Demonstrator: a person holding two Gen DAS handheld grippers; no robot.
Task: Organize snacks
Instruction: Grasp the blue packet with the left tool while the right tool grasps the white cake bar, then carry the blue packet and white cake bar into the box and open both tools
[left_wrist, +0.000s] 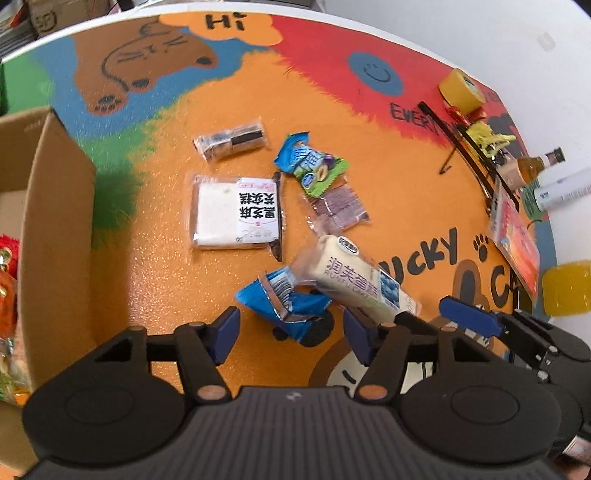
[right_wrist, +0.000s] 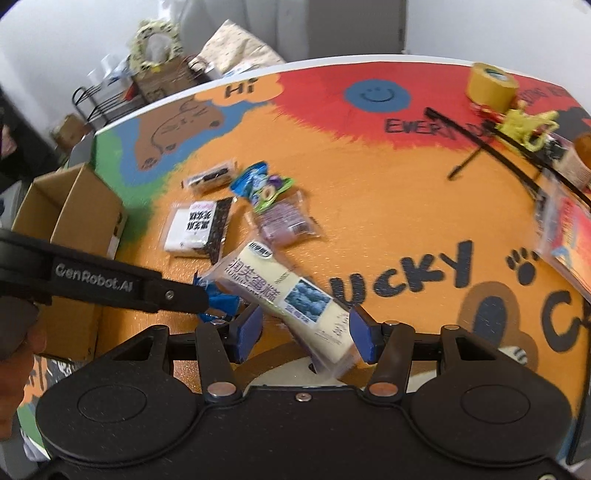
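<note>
Several snack packs lie on the colourful table. A cream cake pack (right_wrist: 291, 302) lies between the open jaws of my right gripper (right_wrist: 306, 332); it also shows in the left wrist view (left_wrist: 354, 280). A crumpled blue wrapper (left_wrist: 288, 306) lies between the open jaws of my left gripper (left_wrist: 291, 332), whether touched I cannot tell. Farther off lie a white rice-cake pack (left_wrist: 236, 212), a purple pack (left_wrist: 338, 208), a blue-green pack (left_wrist: 310, 162) and a clear dark pack (left_wrist: 231, 142).
An open cardboard box (left_wrist: 55, 236) stands at the left edge with some snacks inside. A yellow tape roll (left_wrist: 461, 90), a black wire rack (left_wrist: 476, 155), bottles (left_wrist: 535, 166) and a red packet (left_wrist: 517, 240) crowd the right side.
</note>
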